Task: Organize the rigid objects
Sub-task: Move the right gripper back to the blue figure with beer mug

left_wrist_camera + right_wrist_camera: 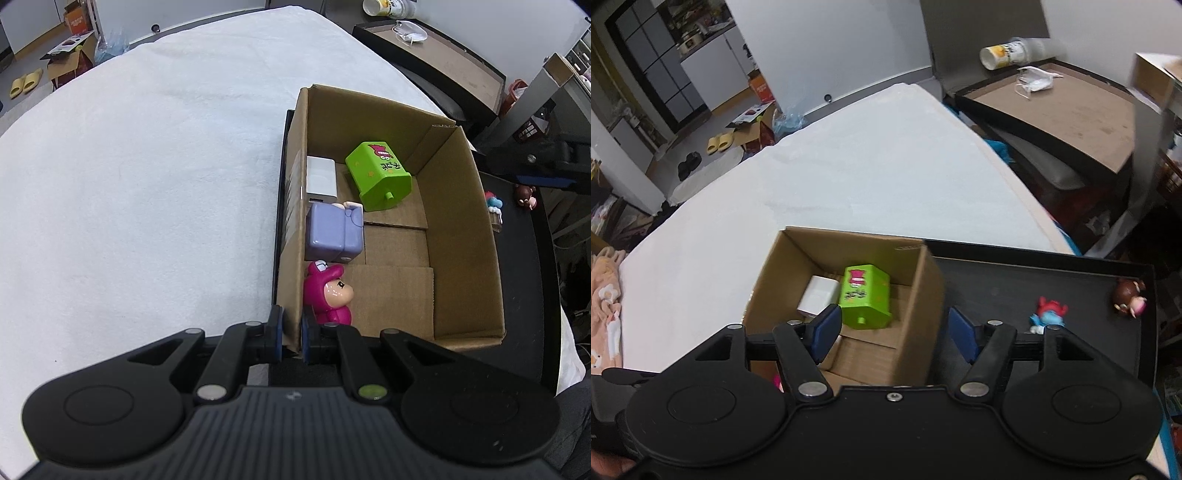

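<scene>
- Left wrist view: the left gripper (pixel 291 338) is clamped on the near wall of the cardboard box (pixel 465 229). Just inside it stands a glossy pink figurine (pixel 328 295), then a lilac block toy (pixel 334 232), a white cube (pixel 321 177) and a green plastic toy (pixel 378 175).
- Right wrist view: the right gripper (pixel 894 332) hangs with its jaws apart astride the box's right wall, above the black tray (pixel 1015 280). A blue figurine (pixel 1047 314) and a brown figurine (pixel 1128 295) lie on the tray to the right.

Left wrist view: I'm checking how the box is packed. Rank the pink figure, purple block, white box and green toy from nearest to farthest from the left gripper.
1. Pink figure, just beyond the left gripper.
2. Purple block, along the left wall.
3. White box, farther along that wall.
4. Green toy, right of it; too close to call.
</scene>
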The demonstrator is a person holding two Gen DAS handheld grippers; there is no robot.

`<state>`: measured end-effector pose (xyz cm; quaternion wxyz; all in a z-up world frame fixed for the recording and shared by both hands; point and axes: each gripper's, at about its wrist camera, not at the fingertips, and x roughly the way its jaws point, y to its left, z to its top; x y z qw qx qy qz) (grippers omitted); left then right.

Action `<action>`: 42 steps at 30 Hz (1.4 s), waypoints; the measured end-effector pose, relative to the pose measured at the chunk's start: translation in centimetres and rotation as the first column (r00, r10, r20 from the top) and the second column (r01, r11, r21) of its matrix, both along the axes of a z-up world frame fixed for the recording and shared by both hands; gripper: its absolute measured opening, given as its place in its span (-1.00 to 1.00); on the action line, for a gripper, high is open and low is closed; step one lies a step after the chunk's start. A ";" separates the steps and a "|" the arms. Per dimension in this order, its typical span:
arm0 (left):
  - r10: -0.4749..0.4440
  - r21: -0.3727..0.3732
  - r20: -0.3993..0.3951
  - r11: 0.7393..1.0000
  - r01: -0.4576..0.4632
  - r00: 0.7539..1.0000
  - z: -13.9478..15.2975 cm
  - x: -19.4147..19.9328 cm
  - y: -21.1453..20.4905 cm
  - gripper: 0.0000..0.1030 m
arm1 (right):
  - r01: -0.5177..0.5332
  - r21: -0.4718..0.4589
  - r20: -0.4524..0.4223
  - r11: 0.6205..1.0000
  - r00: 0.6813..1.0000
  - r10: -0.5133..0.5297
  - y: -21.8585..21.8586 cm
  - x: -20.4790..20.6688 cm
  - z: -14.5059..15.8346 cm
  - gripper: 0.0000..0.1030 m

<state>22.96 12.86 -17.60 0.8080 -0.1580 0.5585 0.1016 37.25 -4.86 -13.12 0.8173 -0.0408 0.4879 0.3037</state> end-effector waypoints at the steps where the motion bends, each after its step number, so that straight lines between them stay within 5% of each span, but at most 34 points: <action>1: 0.000 0.003 -0.001 1.000 0.000 1.000 0.0 0.0 -0.1 -0.83 | 0.007 0.002 0.002 1.000 1.000 -0.007 -0.4 0.1 -0.1 0.24; 14: 0.009 0.046 -0.020 0.999 -0.008 1.000 0.1 0.4 -0.8 -0.84 | 0.080 0.023 -0.026 0.997 0.997 -0.079 -5.2 1.2 -1.8 0.27; 18: 0.014 0.051 -0.024 0.999 -0.013 1.000 0.1 0.4 -0.9 -0.84 | 0.118 0.022 -0.022 0.993 0.993 -0.118 -7.0 2.0 -2.4 0.49; 29: 0.023 0.068 -0.031 0.997 -0.021 0.999 0.1 0.6 -1.3 -0.84 | 0.215 0.005 -0.047 0.977 0.976 -0.214 -11.8 5.1 -4.4 0.66; 42: 0.027 0.078 -0.038 0.997 -0.024 0.999 0.0 0.8 -1.3 -0.84 | 0.302 -0.011 -0.113 0.953 0.947 -0.302 -11.7 7.0 -7.9 0.64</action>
